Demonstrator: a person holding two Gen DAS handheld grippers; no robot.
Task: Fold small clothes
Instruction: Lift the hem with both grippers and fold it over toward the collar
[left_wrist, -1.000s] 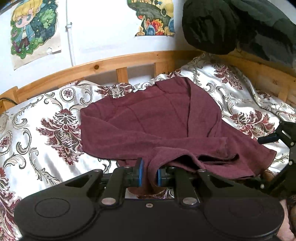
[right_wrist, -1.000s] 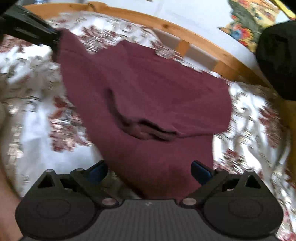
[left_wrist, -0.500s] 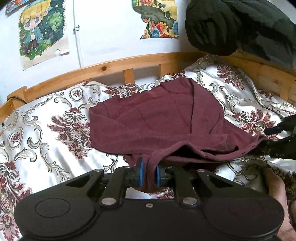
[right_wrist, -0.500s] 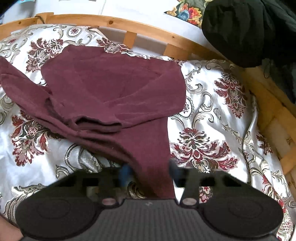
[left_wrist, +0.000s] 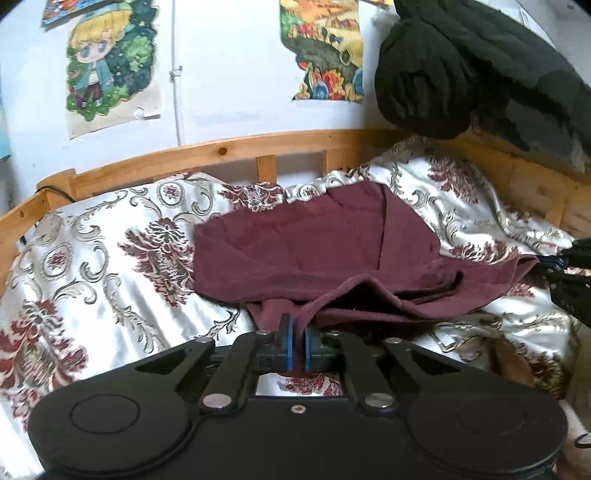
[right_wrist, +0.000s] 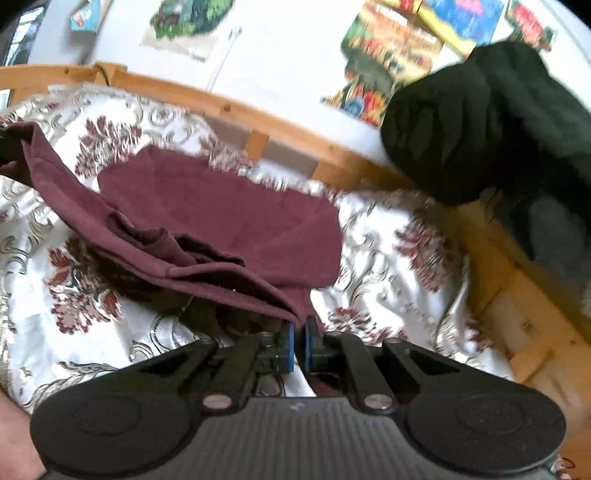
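Note:
A maroon garment (left_wrist: 314, 251) lies partly folded on a floral bedspread (left_wrist: 110, 280). My left gripper (left_wrist: 298, 345) is shut on the garment's near edge and lifts it off the bed. My right gripper (right_wrist: 298, 345) is shut on another near corner of the same maroon garment (right_wrist: 229, 218). The cloth hangs stretched between the two grippers, with a bunched fold in the middle. The right gripper also shows at the right edge of the left wrist view (left_wrist: 565, 269), gripping the cloth's corner.
A wooden bed rail (left_wrist: 229, 151) runs along the far side and the right (right_wrist: 517, 295). A dark green bundle (left_wrist: 461, 66) sits on the rail at the upper right. Posters (left_wrist: 110, 62) hang on the white wall.
My right gripper has shut on the garment's corner; it was open a second ago. Both grippers have lifted and pulled the near edge towards me.

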